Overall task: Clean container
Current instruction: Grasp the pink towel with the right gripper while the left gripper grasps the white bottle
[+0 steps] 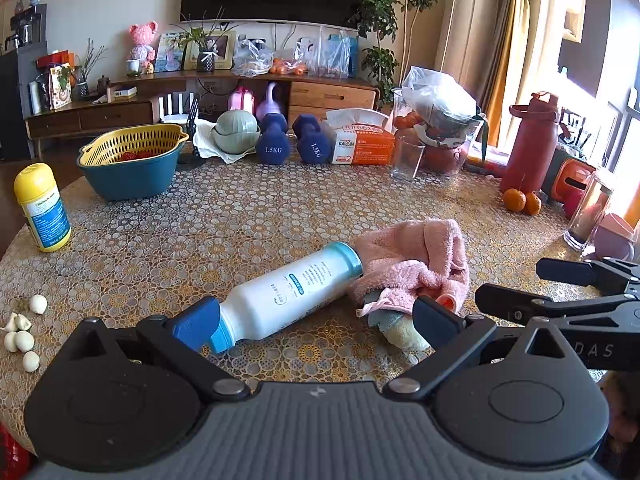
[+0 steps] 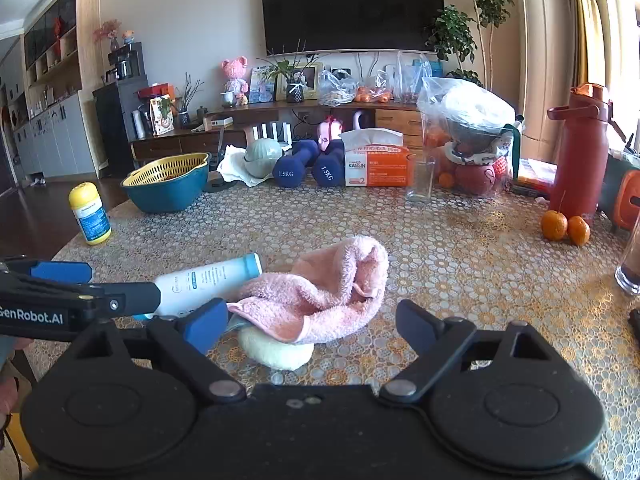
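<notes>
A white bottle (image 1: 288, 292) with a blue cap lies on its side on the patterned table (image 1: 240, 224). Its cap end rests against the left finger of my open left gripper (image 1: 316, 322). The bottle's far end touches a crumpled pink towel (image 1: 416, 264). In the right wrist view the pink towel (image 2: 328, 288) lies between the fingers of my open right gripper (image 2: 312, 324), on top of a pale yellow cloth (image 2: 276, 350). There the bottle (image 2: 208, 284) lies to the left, with the left gripper (image 2: 104, 284) beside it. The right gripper (image 1: 532, 286) shows at the right edge of the left wrist view.
A yellow-capped bottle (image 1: 42, 206) stands at the left edge, with garlic cloves (image 1: 22, 336) nearer me. At the back are a blue basin with a yellow colander (image 1: 132, 160), dumbbells (image 1: 292, 138), a tissue box (image 1: 362, 142) and a glass (image 1: 408, 156). A red flask (image 1: 530, 144), oranges (image 1: 522, 201) and another glass (image 1: 590, 210) are on the right.
</notes>
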{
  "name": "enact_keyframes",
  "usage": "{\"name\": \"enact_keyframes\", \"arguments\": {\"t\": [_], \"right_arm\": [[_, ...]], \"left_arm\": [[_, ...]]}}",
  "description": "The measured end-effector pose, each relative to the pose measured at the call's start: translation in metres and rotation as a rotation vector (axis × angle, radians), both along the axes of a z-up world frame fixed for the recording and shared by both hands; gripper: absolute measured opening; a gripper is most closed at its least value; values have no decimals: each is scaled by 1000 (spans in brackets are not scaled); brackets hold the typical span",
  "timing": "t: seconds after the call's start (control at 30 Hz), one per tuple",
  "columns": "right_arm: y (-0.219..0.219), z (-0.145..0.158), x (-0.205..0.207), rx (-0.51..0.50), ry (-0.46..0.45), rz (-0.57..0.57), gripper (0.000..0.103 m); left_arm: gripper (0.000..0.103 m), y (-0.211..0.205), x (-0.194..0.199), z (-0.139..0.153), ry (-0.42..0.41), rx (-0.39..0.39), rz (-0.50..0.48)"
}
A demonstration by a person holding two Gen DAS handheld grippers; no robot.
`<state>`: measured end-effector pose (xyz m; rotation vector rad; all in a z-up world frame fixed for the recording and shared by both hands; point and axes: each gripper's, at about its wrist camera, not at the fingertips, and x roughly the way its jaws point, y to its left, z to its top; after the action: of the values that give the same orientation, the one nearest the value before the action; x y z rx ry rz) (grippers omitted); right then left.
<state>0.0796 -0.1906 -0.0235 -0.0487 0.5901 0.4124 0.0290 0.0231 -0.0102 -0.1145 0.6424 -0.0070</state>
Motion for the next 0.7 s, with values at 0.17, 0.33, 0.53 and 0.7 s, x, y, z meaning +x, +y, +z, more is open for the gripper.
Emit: {"name": "enact_keyframes", "arguments": {"t": [0.17,0.33,0.53,0.7], "right_arm": [[3,-5,32,-28,11,-11,91],[4,-15,65,-30,47,-35,91],[12,-32,89,-72,78,-43,91],[13,-46,107,-81,119,-56,91]], "left_arm": [[103,11,17,-8,9,16,3],[103,20,40,-22,25,46,-11],[103,34,66,-52,82,92,-17],[103,50,71,-71,122,51,-33]]}}
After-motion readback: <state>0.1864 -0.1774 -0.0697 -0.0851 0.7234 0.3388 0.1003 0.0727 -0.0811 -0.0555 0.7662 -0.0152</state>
